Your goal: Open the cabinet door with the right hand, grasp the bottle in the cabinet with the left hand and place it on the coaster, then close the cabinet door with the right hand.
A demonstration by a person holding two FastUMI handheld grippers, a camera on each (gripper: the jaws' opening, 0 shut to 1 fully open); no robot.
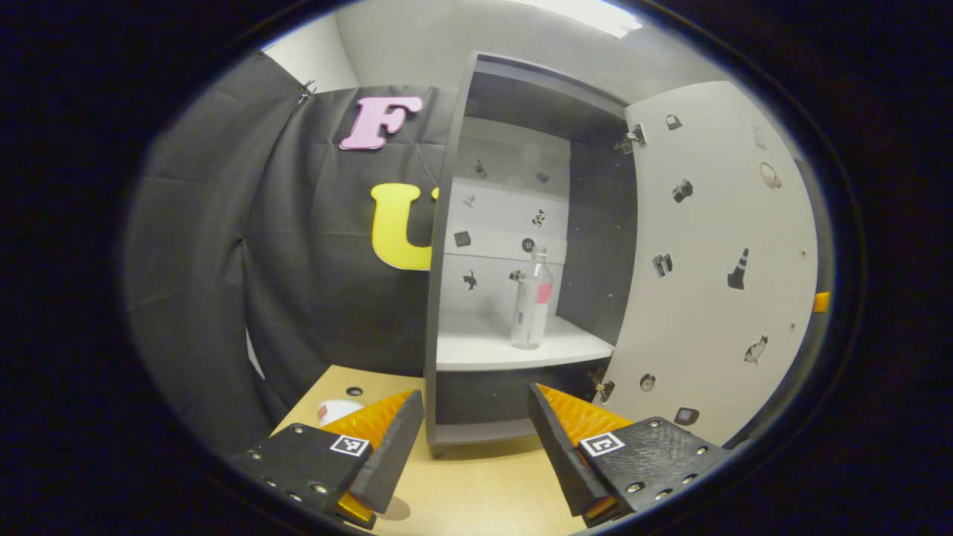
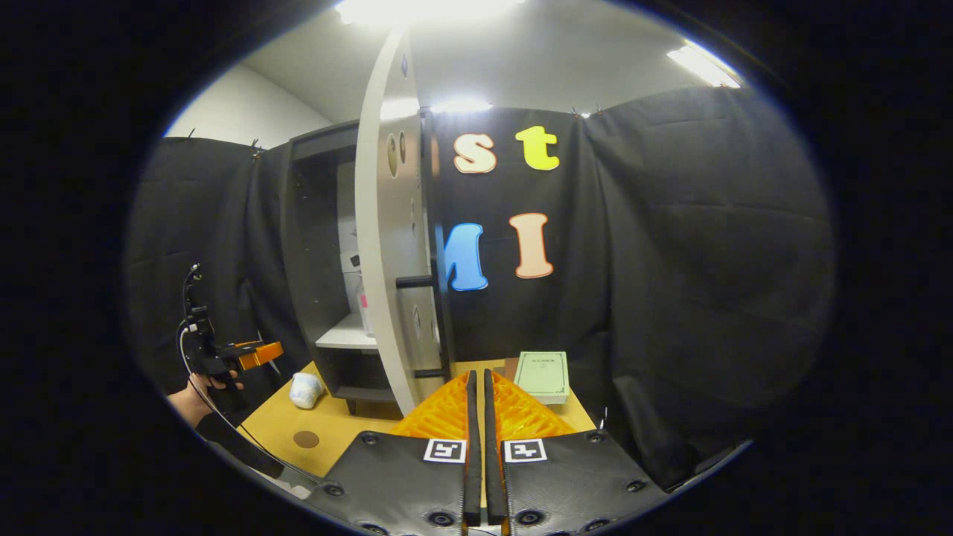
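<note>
Bottle [image 1: 531,301] stands untouched — left gripper [image 1: 474,439] jaws wide, right gripper [image 2: 477,439] pressed together.

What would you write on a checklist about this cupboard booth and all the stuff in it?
Surface: light wooden table, bare near the left gripper.
Job's things: cabinet door swung open; clear bottle upright on the white shelf; round brown coaster on the table, nothing on it.
Clutter: green book on the table's far side; white crumpled lump near the cabinet's foot.
Grippers: left gripper open, aimed at the bottle, not touching it; right gripper shut on nothing, near the door's edge.
Cables: thin black cable hanging from the left gripper by the hand.
Surroundings: black cloth wall, white ceiling with lights.
</note>
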